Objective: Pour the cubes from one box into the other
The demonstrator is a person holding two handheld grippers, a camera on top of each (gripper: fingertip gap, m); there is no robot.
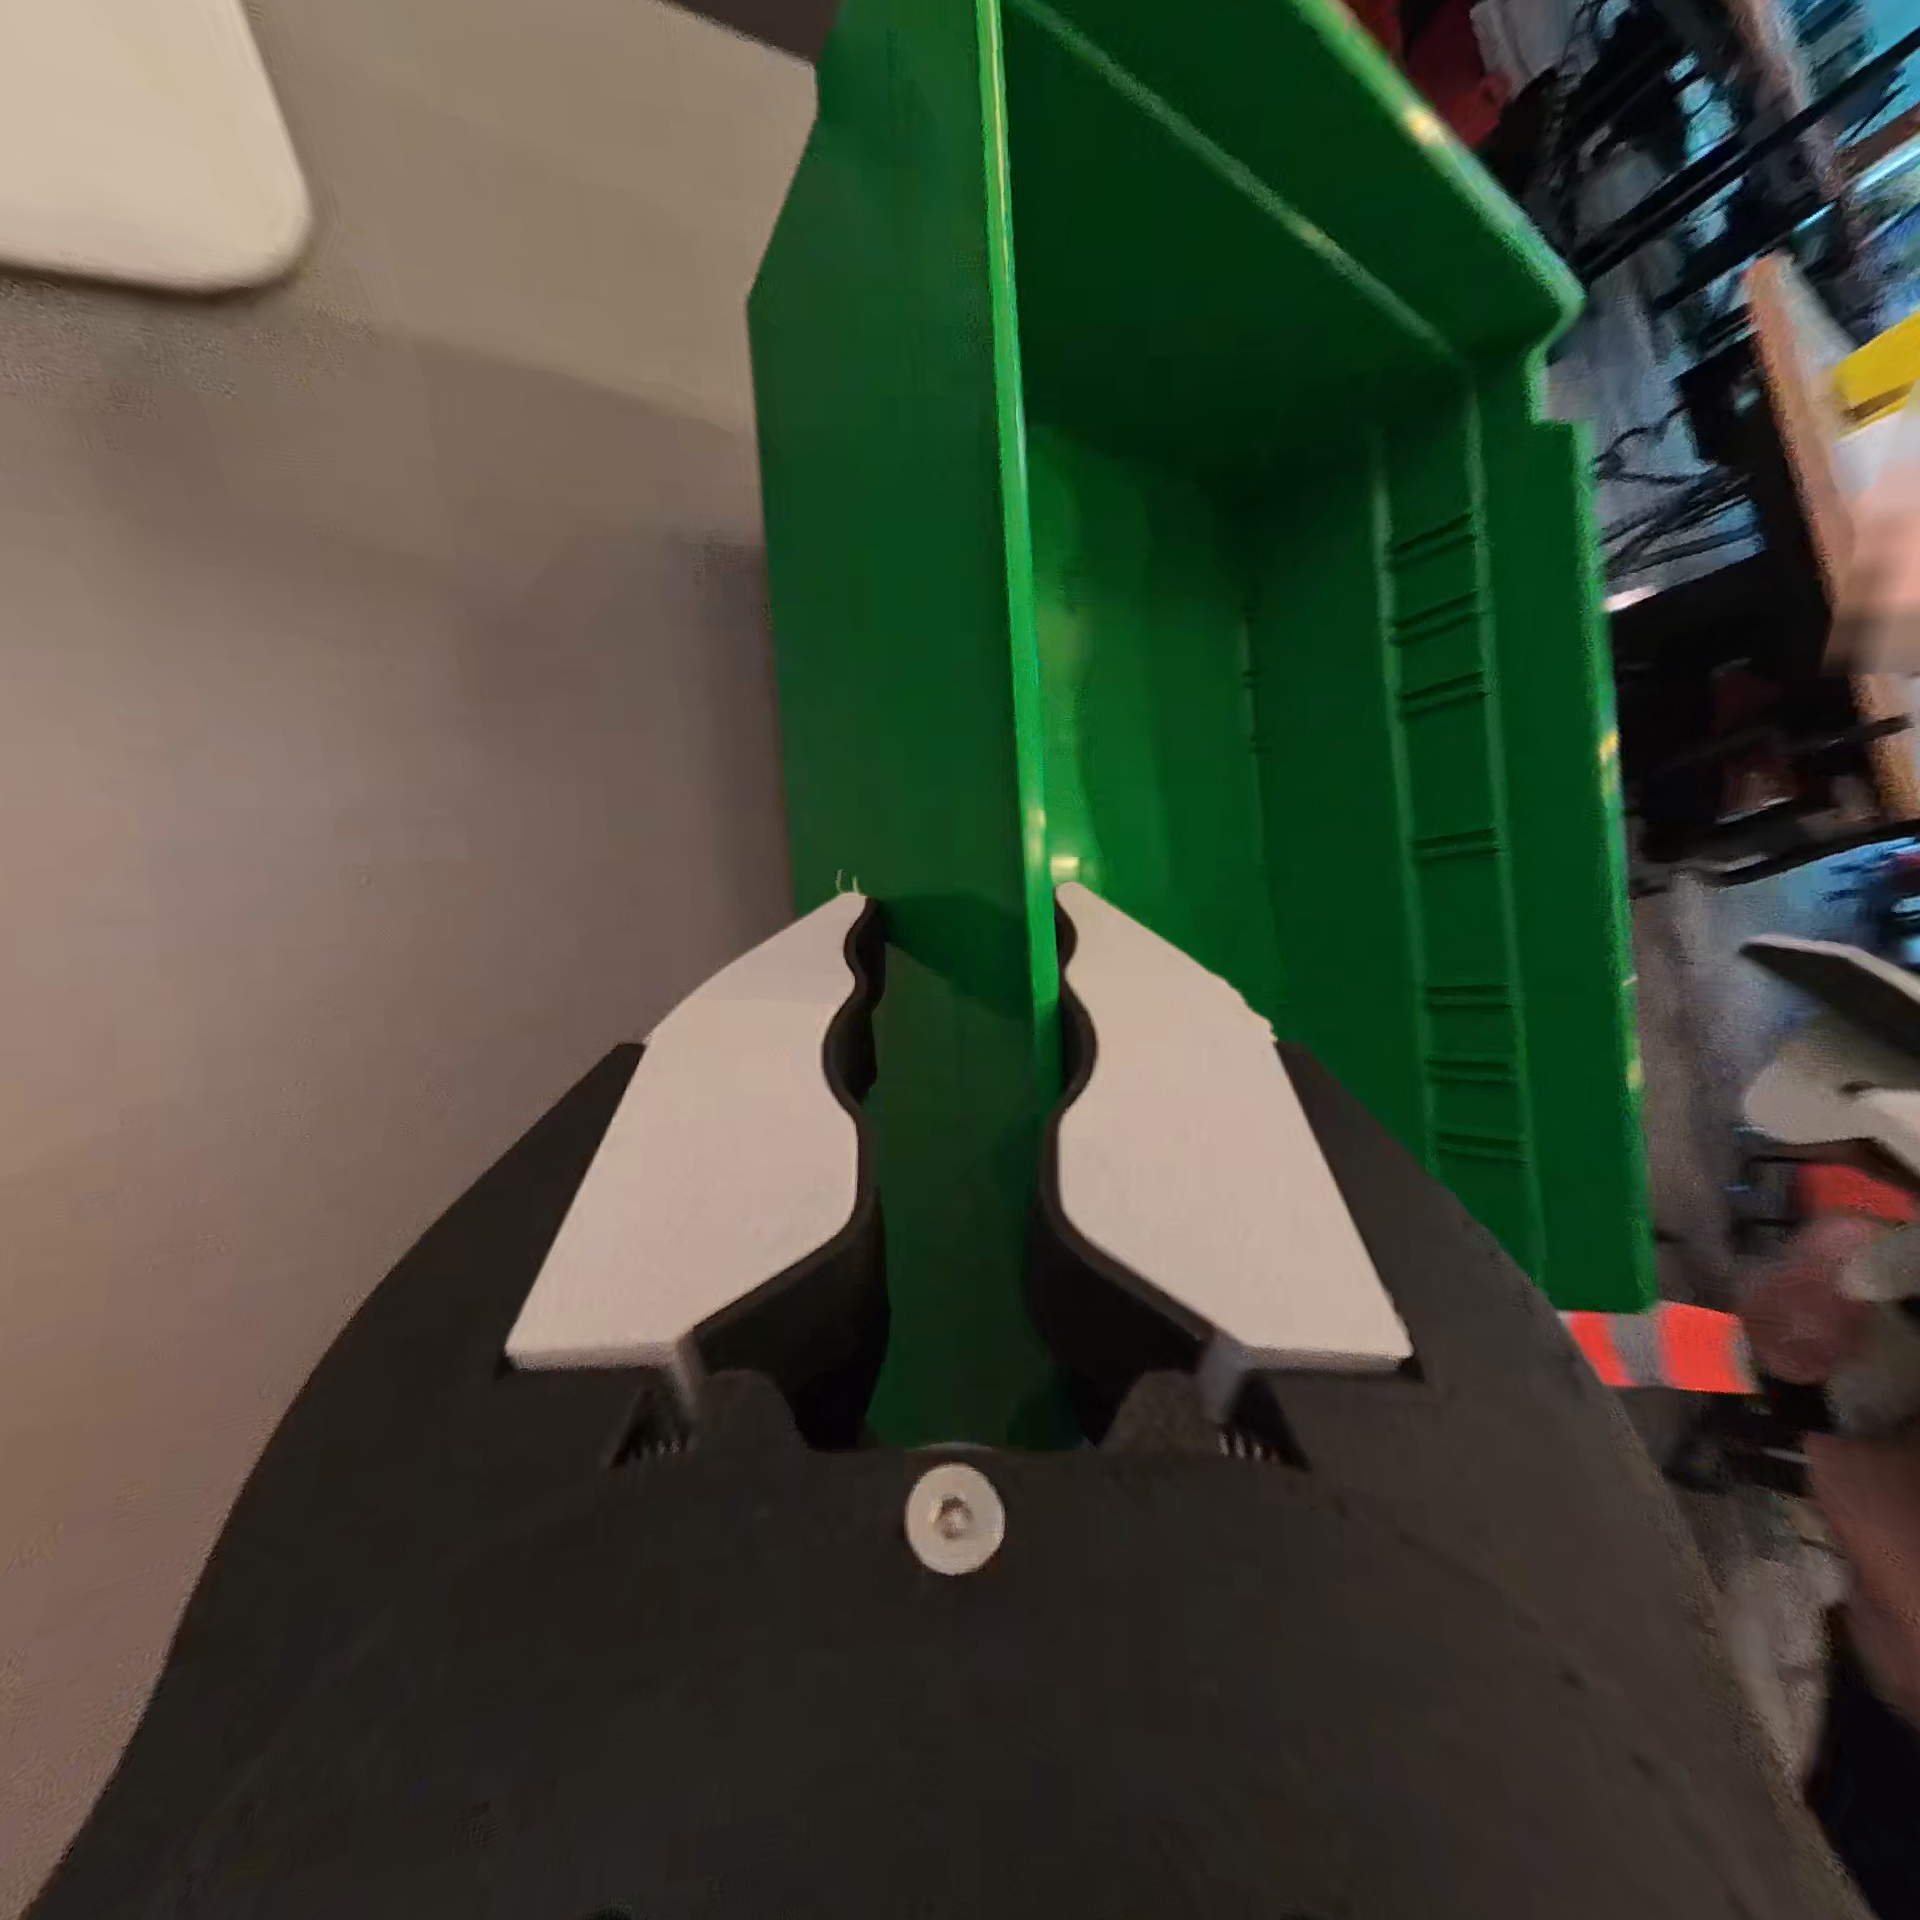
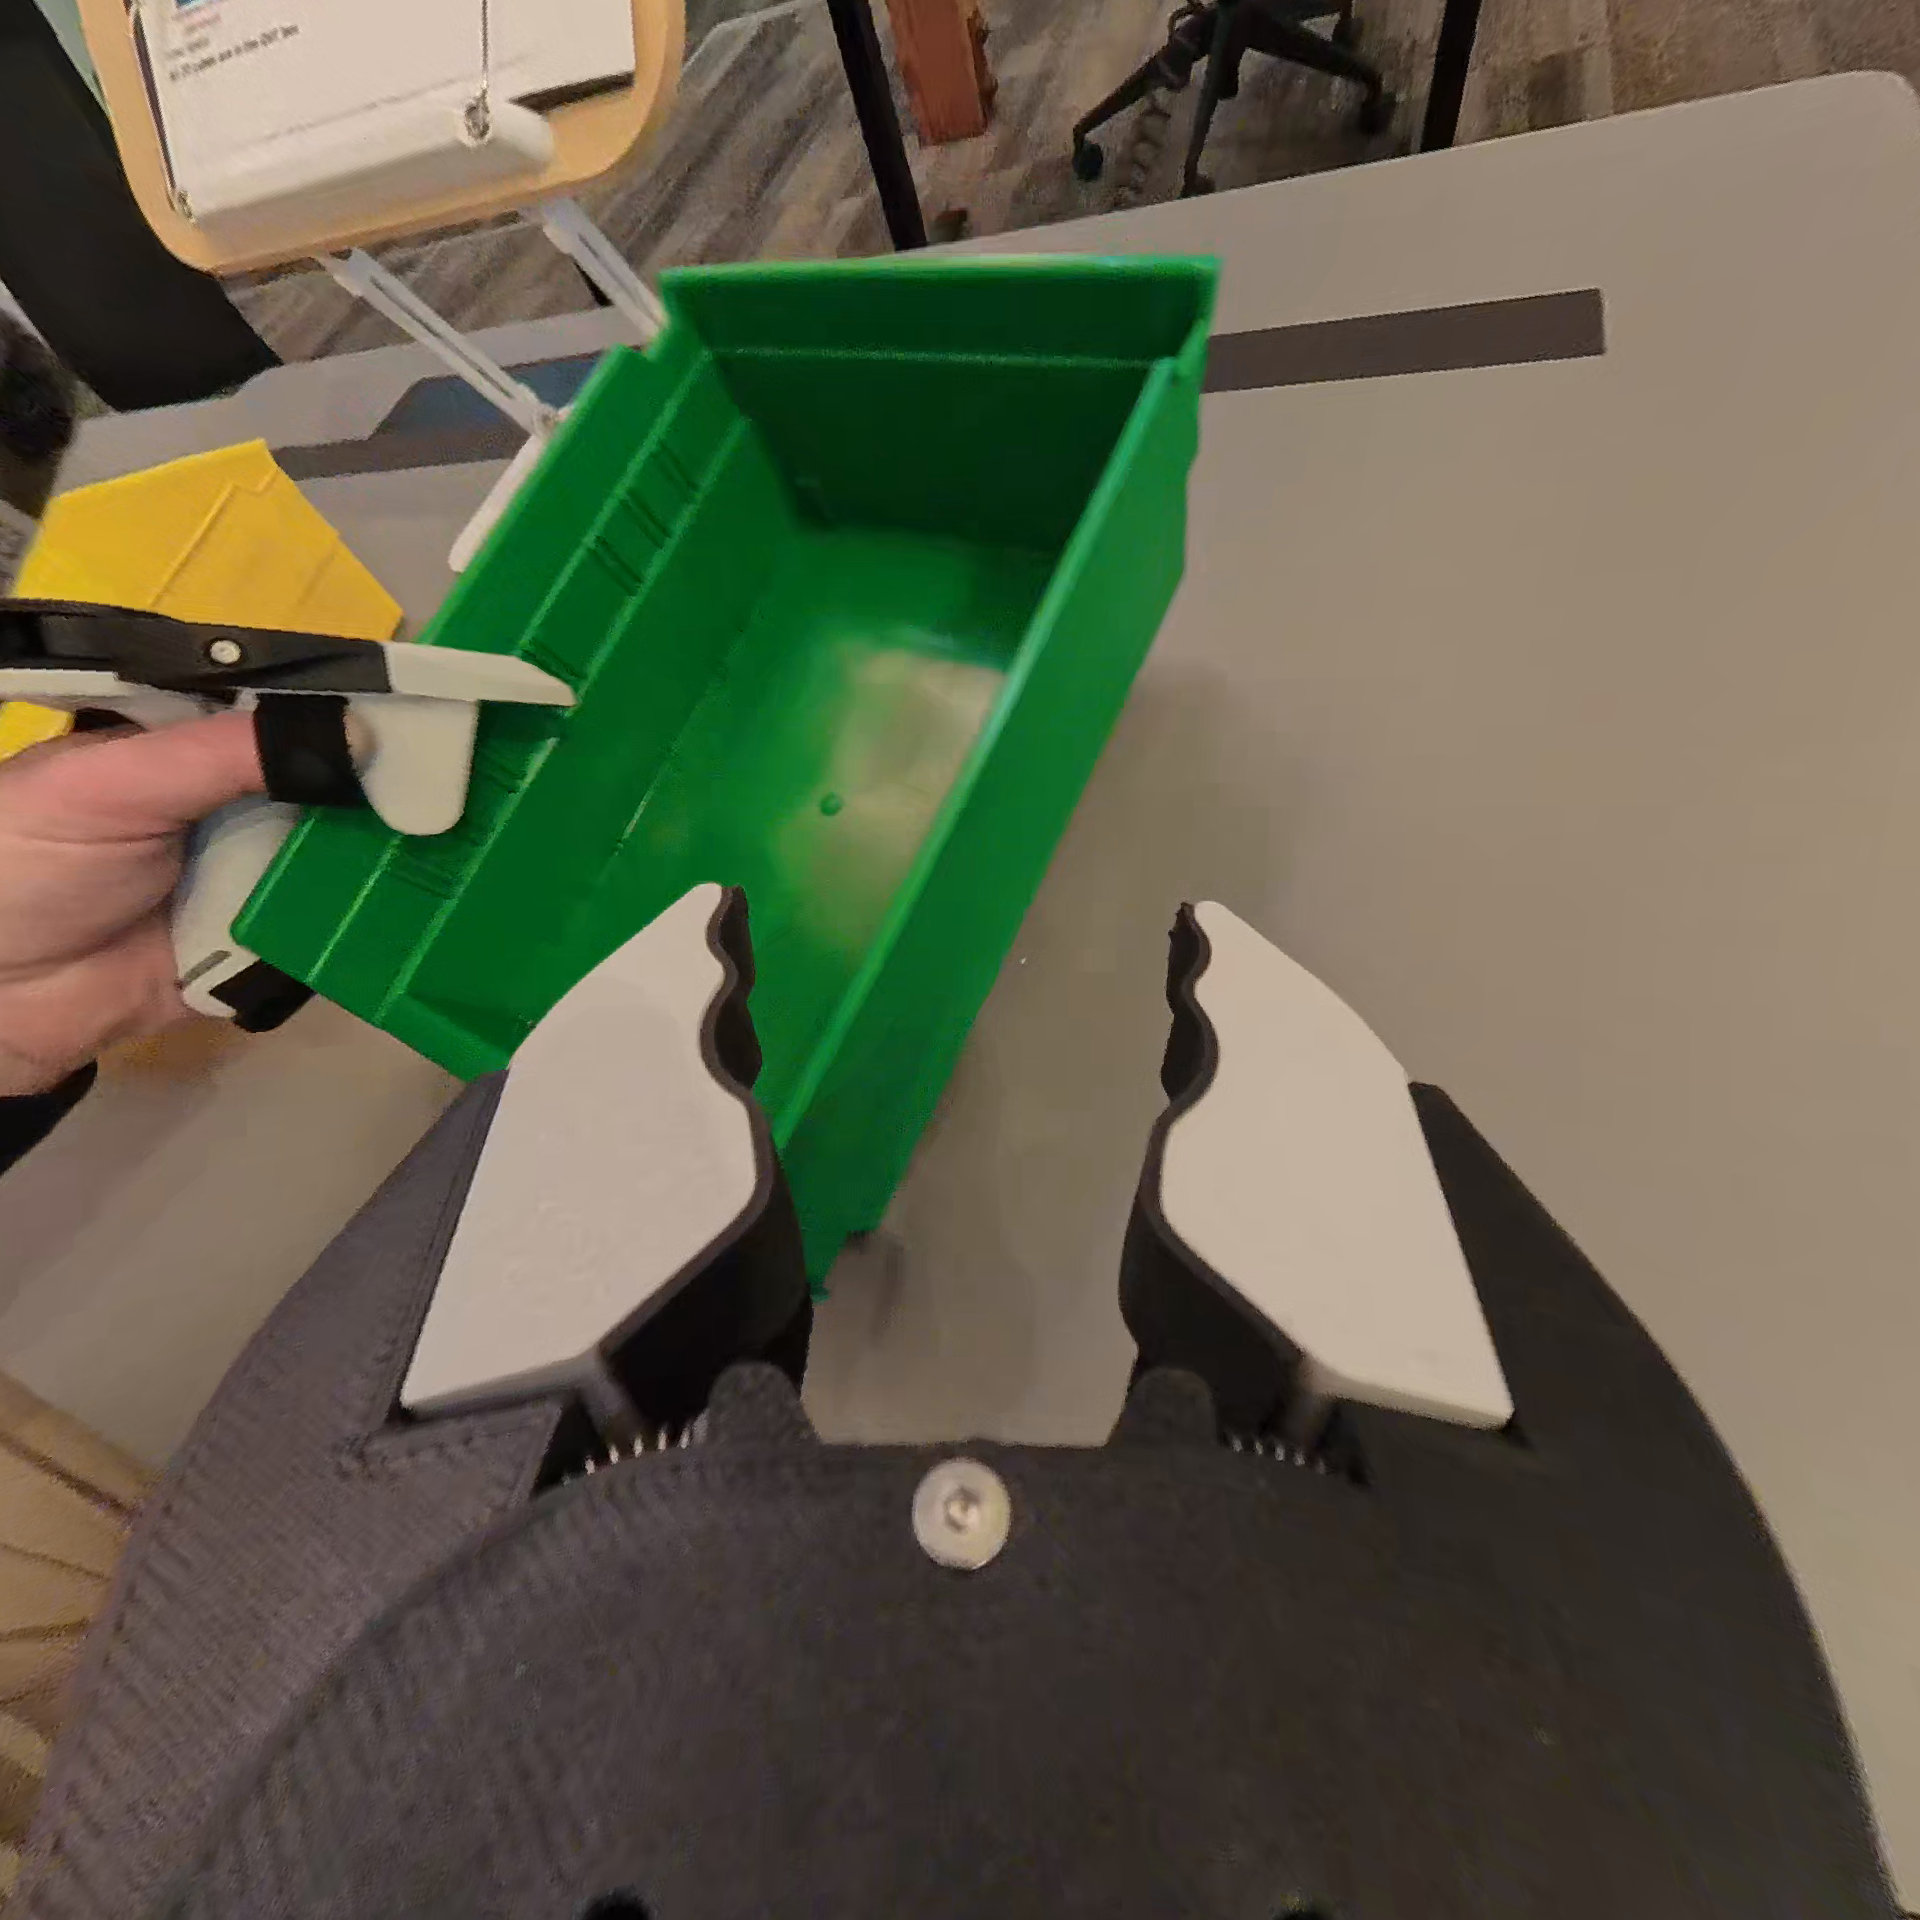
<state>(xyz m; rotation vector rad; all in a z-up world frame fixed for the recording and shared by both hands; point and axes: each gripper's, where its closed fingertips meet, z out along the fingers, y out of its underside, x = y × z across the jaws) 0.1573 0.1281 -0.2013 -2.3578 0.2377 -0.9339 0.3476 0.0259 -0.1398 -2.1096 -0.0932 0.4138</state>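
- While the green box (image 2: 883, 665) tilts above the grey desk (image 2: 1507, 727), the left hand-held gripper (image 1: 961, 914) clamps its side wall.
- Right hand-held gripper (image 2: 956, 914) gapes wide, gripping nothing, one finger (image 2: 623, 1091) overlapping the box's near corner.
- Yellow box (image 2: 197, 551) sits behind.

Box (image 2: 883, 644): solid green, inside and outside, ribbed along one wall. Second box (image 2: 197, 551), left of the jaws: yellow. Tabletop (image 2: 1507, 831): plain grey, with a dark strip (image 2: 1403, 338) beyond the jaws. Gripper (image 2: 956, 1049) fingers (image 2: 603, 1164): pale grey with black pads on a black body.
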